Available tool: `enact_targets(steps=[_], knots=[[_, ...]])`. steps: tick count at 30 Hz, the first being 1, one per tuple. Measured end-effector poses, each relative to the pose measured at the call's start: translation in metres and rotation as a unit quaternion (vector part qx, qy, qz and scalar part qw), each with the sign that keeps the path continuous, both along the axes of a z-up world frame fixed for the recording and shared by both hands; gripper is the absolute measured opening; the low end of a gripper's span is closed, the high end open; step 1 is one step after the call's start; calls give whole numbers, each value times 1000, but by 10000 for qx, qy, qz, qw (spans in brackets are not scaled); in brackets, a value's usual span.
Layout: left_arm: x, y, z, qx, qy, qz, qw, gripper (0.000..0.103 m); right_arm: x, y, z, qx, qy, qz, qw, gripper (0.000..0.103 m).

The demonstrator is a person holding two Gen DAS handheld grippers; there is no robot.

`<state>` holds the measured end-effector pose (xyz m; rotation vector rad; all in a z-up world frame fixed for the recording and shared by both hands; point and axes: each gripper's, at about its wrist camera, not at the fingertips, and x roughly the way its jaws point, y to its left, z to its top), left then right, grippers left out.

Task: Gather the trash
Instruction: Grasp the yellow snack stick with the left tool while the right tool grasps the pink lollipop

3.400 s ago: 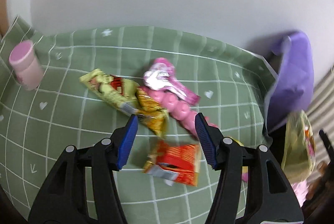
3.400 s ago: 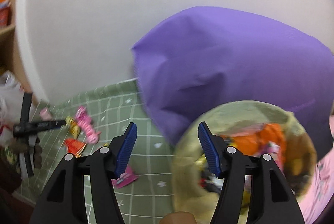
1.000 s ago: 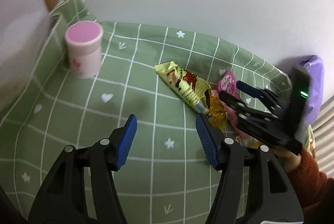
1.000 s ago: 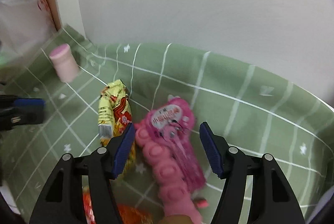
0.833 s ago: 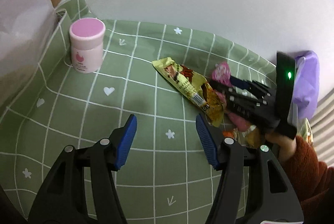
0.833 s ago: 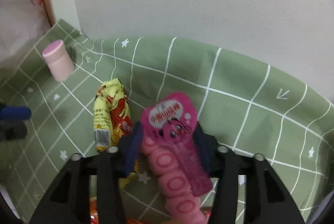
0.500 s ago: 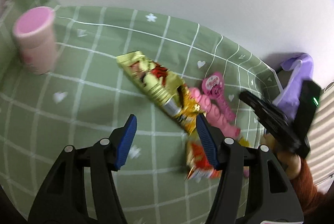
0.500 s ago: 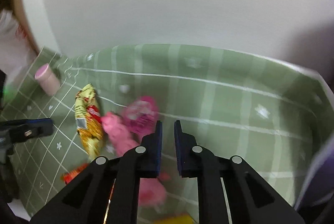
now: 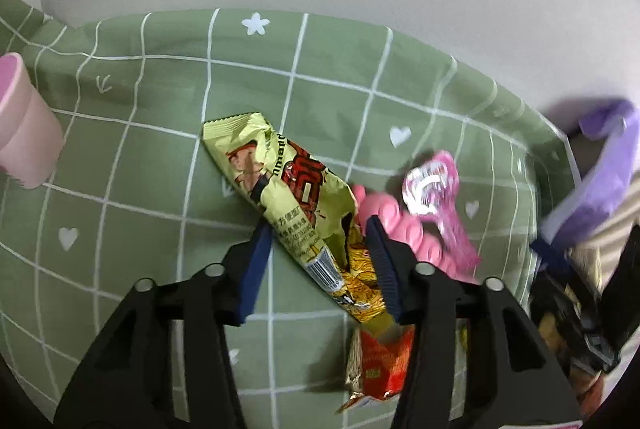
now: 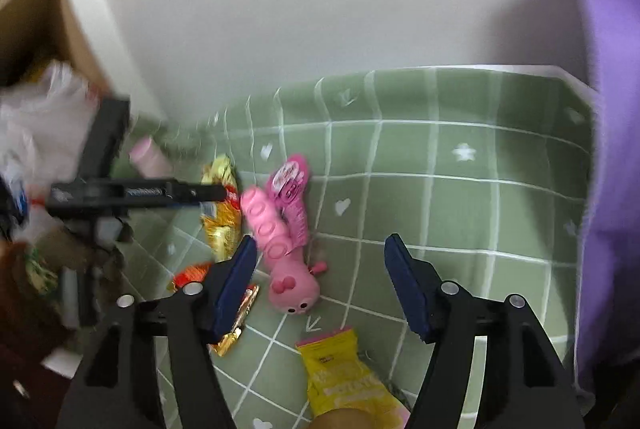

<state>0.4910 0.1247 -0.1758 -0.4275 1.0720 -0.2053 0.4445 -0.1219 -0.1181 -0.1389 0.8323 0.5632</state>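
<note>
Soft even indoor light, faint shadows, strong fisheye curvature, dark corners, motion blur at side edges

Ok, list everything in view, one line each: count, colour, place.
tablecloth: 1, green with white grid, covers the table
long snack wrapper: 1, yellow-green, centre, between the left fingers
orange-red packet: 1, just below that wrapper's end
caterpillar toy: 1, pink, beside the wrapper
foil pack: 1, pink, against the toy
yellow packet: 1, near the right gripper
cup: 1, pink, far left
purple bag: 1, right edge
left gripper: black, blue pads, open
right gripper: same, open
</note>
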Motion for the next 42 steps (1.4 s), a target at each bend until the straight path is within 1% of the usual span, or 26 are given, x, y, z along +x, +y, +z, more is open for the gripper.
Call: enact_targets(steps=[1, 3, 4, 6, 7, 8, 9, 10, 12, 14, 16, 18, 20, 24, 26, 30, 33, 36, 40, 42], knots=[[-7, 1, 2, 110, -43, -70, 9999, 43, -1, 11, 0, -235, -217, 26, 9995, 62], [-20, 6, 5, 264, -106, -170, 9994, 42, 2, 24, -1, -510, -466, 75, 9976, 62], [-28, 10, 7, 301, -120, -234, 9992, 42, 4, 33, -3, -737, -604, 44, 9954, 62], [-42, 18, 9, 236, -123, -321, 9991, 42, 9, 47, -8, -1080, -849, 96, 9905, 62], [-47, 21, 10, 188, -132, -349, 9991, 42, 12, 54, -12, -1175, -860, 277, 9890, 62], [-55, 25, 11, 142, -148, -371, 9991, 42, 14, 57, -13, -1217, -786, 409, 9886, 60], [-61, 30, 12, 103, -177, -361, 9991, 42, 18, 61, -17, -1231, -660, 561, 9886, 52], [-66, 33, 14, 74, -204, -330, 9992, 42, 23, 65, -22, -1233, -472, 734, 9885, 45], [-74, 39, 16, -10, -264, -216, 9994, 42, 32, 71, -30, -1198, -192, 916, 9884, 45], [-78, 43, 18, -91, -334, -129, 9993, 42, 43, 75, -35, -1200, -105, 800, 9895, 42], [-81, 40, 19, -132, -375, -105, 9992, 42, 50, 78, -40, -1473, -19, 686, 9867, 34], [-83, 41, 20, -141, -405, -114, 9990, 42, 49, 75, -40, -1521, -28, 705, 9858, 31], [-84, 42, 21, -133, -413, -121, 9990, 42, 45, 73, -38, -1584, -42, 613, 9855, 22], [-87, 44, 23, -241, -431, -101, 9987, 42, 35, 58, -33, -1480, -8, 509, 9877, 15], [-90, 40, 25, -233, -451, -145, 9986, 42, 28, 50, -30, -1385, 20, 442, 9894, 11], [-95, 31, 30, -180, -479, -260, 9984, 42, 19, 31, -22, -1143, 28, 290, 9930, 11], [-100, 26, 36, -214, -530, -318, 9979, 42, 8, 13, -10, -842, 33, 106, 9964, 11], [-105, 18, 46, -164, -656, -409, 9969, 42, -4, -4, 5, -573, -10, -47, 9983, 11], [-111, 8, 62, -98, -850, -523, 9950, 42, -26, -24, 26, -271, -139, -274, 9992, 11], [-112, 1, 74, -51, -992, -602, 9932, 42, -42, -39, 43, -189, -309, -400, 9985, 11]])
